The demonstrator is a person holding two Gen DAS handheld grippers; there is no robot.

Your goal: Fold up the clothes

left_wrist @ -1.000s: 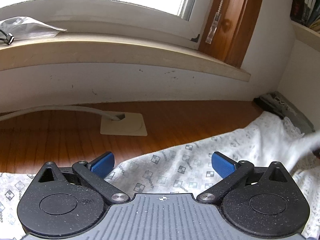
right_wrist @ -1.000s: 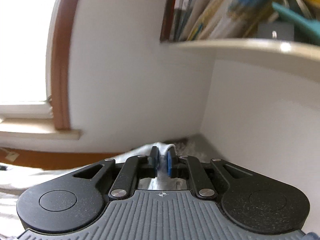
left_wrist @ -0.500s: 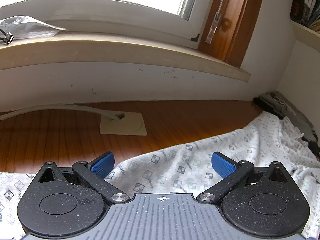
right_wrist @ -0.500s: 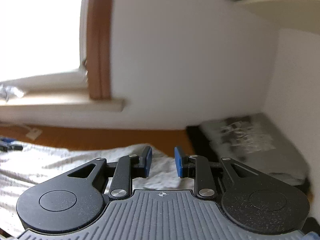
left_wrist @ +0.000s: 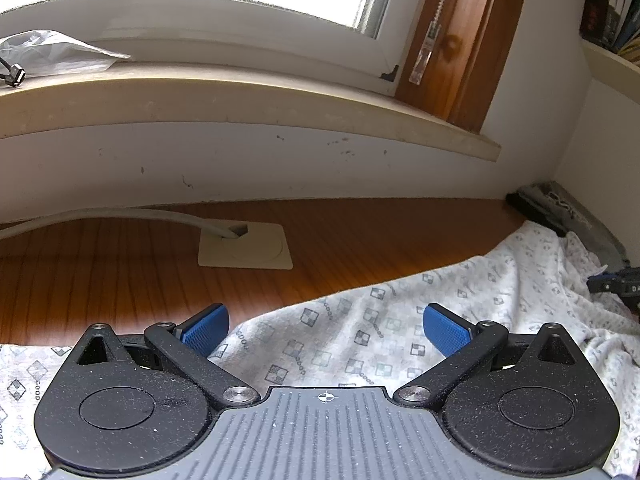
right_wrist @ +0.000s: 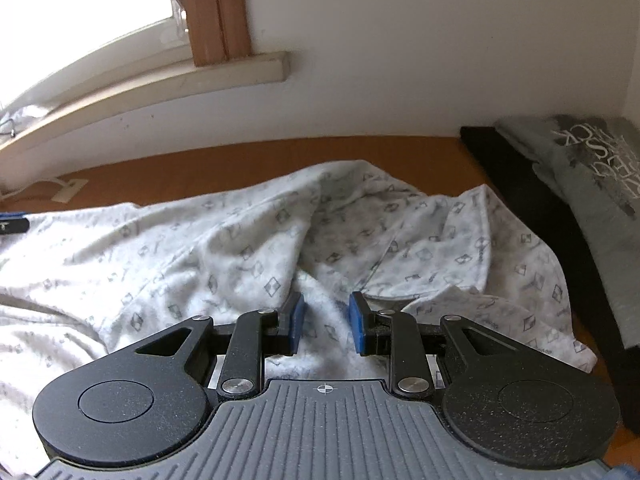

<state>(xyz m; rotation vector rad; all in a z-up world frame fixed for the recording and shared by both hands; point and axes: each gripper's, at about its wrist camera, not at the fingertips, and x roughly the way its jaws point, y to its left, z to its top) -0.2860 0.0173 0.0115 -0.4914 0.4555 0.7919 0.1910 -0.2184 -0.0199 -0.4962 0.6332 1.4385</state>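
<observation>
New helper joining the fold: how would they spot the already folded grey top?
Start at the wooden desk under the window sill and go to its right-hand corner by the wall. The grey T-shirt lies folded on a black slab there; unlike the rumpled white patterned garment beside it, it bears large lettering.

Home room, windowsill, bookshelf, wooden desk

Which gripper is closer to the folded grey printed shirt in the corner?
Right. The right gripper, fingers closing over the patterned white garment with nothing pinched, has the grey shirt just to its right. The left gripper sees it far off.
</observation>
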